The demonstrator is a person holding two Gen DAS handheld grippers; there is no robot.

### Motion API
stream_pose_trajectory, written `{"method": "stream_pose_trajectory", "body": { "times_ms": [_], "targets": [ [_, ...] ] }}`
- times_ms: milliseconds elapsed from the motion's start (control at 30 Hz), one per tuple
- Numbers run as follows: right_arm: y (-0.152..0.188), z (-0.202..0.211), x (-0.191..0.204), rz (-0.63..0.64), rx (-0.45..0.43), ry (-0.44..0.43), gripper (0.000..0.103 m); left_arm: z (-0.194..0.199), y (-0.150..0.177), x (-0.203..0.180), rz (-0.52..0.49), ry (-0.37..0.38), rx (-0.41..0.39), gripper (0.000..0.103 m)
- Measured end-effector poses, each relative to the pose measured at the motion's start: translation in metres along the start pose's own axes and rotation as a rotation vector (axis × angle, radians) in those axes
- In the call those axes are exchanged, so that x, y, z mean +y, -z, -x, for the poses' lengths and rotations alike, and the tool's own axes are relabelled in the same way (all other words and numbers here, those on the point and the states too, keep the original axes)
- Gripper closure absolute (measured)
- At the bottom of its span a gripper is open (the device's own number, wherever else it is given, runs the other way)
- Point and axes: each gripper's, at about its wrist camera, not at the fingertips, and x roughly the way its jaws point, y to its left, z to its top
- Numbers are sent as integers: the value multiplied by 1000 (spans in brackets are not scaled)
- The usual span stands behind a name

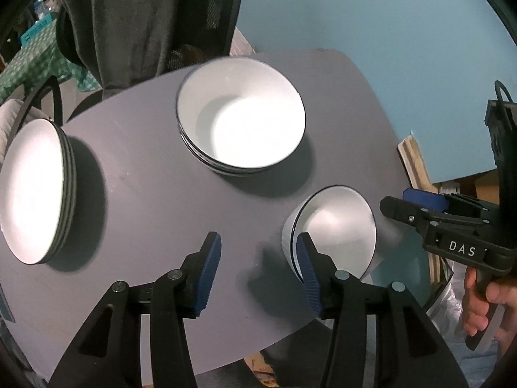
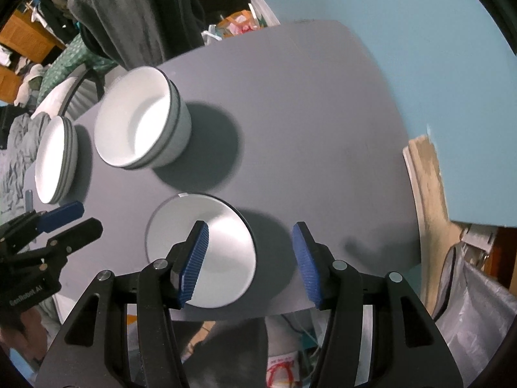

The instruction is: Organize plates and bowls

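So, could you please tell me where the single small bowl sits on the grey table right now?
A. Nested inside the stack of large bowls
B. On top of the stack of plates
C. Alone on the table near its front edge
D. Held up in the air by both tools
C: the small bowl stands by itself on the grey table, apart from the stack of large bowls and the stack of plates.

I see a grey table (image 1: 155,174) with rounded corners carrying three groups of white, dark-rimmed dishes. A stack of plates (image 1: 35,190) sits at its left edge, a stack of bowls (image 1: 240,118) stands near the middle, and a single small bowl (image 1: 336,229) rests near the front edge, apart from both stacks.
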Motion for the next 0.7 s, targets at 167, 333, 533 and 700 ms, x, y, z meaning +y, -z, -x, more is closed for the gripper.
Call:
{"method": "stream_pose_trajectory", "body": {
  "times_ms": [167, 333, 533, 700],
  "targets": [
    [6, -12, -7, -9, 15, 2, 50, -16, 4, -5, 10, 23, 30, 54],
    [13, -24, -12, -21, 30, -4, 50, -30, 6, -13, -7, 20, 53, 54],
    [14, -36, -12, -25, 40, -20, 50, -44, 9, -17, -13, 10, 80, 54],
    [10, -47, -11, -31, 56, -39, 50, -55, 8, -16, -5, 12, 96, 54]
  ]
}}
